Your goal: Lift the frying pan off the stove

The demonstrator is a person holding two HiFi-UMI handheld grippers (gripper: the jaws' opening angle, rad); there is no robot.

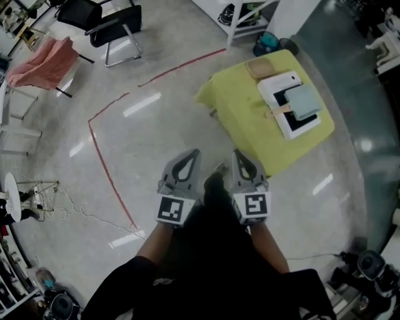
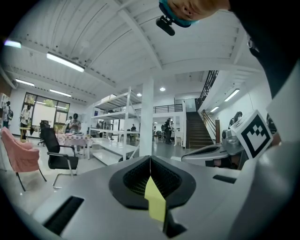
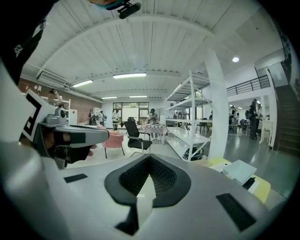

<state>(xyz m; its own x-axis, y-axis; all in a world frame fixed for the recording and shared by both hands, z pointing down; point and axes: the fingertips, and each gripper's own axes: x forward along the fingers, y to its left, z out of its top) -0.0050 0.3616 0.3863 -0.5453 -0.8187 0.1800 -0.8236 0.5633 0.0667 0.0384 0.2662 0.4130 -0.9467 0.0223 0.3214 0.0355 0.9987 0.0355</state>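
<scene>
You hold two grippers, one left (image 1: 194,152) and one right (image 1: 237,152), both just short of the one yellow-clothed table (image 1: 244,122). On the table you have one white stove (image 1: 275,84), one pale square pan (image 1: 304,102) with a single wooden handle, lying on the stove, and one tan mat (image 1: 259,67) at the table's far edge. Two chairs stand well left of the table: one black (image 1: 112,26), one pink (image 1: 44,62). One red tape line (image 1: 106,169) crosses the floor left of the table. One white shelf unit (image 1: 240,19) stands beyond the table.
</scene>
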